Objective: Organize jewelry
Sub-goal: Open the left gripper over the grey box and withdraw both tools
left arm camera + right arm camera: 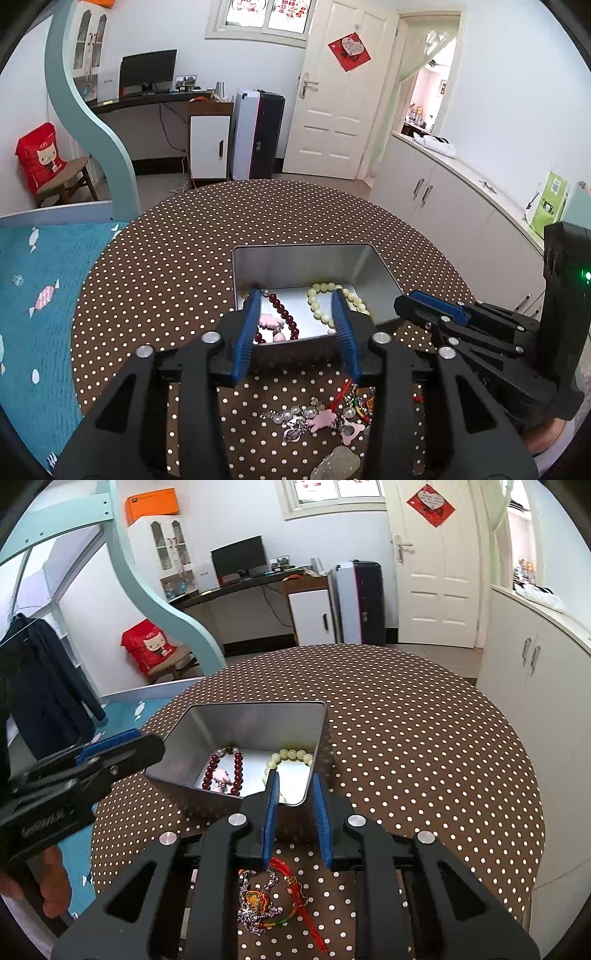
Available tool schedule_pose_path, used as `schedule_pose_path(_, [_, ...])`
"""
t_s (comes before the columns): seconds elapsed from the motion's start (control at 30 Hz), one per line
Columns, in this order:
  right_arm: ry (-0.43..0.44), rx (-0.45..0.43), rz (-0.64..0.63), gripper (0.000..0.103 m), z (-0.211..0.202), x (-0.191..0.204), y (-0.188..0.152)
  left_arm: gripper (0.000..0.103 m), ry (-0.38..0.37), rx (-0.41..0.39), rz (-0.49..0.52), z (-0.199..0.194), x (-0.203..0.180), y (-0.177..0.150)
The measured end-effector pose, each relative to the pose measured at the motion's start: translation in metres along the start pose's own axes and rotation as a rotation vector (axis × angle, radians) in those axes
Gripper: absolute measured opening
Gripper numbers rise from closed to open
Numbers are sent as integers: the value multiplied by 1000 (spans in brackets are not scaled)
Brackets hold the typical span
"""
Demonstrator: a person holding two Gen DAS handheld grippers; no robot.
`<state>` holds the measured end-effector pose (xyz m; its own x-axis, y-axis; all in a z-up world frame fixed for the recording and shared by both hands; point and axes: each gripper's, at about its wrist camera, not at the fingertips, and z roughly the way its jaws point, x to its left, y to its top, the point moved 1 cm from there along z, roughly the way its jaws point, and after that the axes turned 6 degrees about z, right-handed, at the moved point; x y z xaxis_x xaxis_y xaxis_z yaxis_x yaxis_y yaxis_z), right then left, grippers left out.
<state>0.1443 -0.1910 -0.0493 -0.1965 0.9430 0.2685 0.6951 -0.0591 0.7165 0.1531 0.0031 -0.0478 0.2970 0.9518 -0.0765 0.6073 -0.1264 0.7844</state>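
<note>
An open metal tin (306, 262) (251, 723) stands on the table. It holds a dark red bead bracelet (284, 314) (238, 771), a pale yellow bead bracelet (317, 290) (291, 754) and a pink charm (269, 321) (221, 775). My left gripper (295, 299) (147, 744) hangs open over the tin's near rim with nothing between its pads. My right gripper (295, 781) (406, 302) is shut on the tin's near right corner, one finger inside the wall and one outside. Loose jewelry (325, 413) lies in front of the tin: pearls, pink charms, and a chain with an orange charm (255, 901) and a red cord (306, 912).
A brown cloth with white dots (184, 277) covers the round table. Near its front edge lies a pale translucent piece (340, 461). A bed with a teal blanket (37, 295) borders the table on the left; white cabinets (443, 206) run along the right. A hand (51, 878) holds the left gripper.
</note>
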Motion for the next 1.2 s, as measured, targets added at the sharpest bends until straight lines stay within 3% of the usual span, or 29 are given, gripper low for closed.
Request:
schedule_pose_path(0.1, [-3,-9,2,19,-5,1,-3,50,10,-21,16,-10,-1,-7])
schedule_pose_path(0.33, [-69,-27,14,70,-18,-3,-18,61,4,-31,16,-27,4,-26])
schedule_pose_path(0.43, [-80,-20,18,79,-18,-5,-27,61,3,0,4,-26,8,-39])
schedule_pose_path(0.73, [-75,58,-10,80,-11,-5,-59,67,35,81,-38,-17,20,-78])
schedule_pose_path(0.93, [-68,90,-7,80,-8,-8,-72,67,-33,89,-8,-14,16,-86])
schedule_pose_path(1.0, [-67,103,-8,80,-6,-10,-74,63,-75,91,13,-12,7,-86])
schedule_pose_path(1.13, [-65,119,2,80,-4,-15,-74,44,-131,86,92,-5,-12,-86])
schedule_pose_path(1.2, [-65,121,6,80,-4,-16,-73,41,-140,111,123,2,-19,-88])
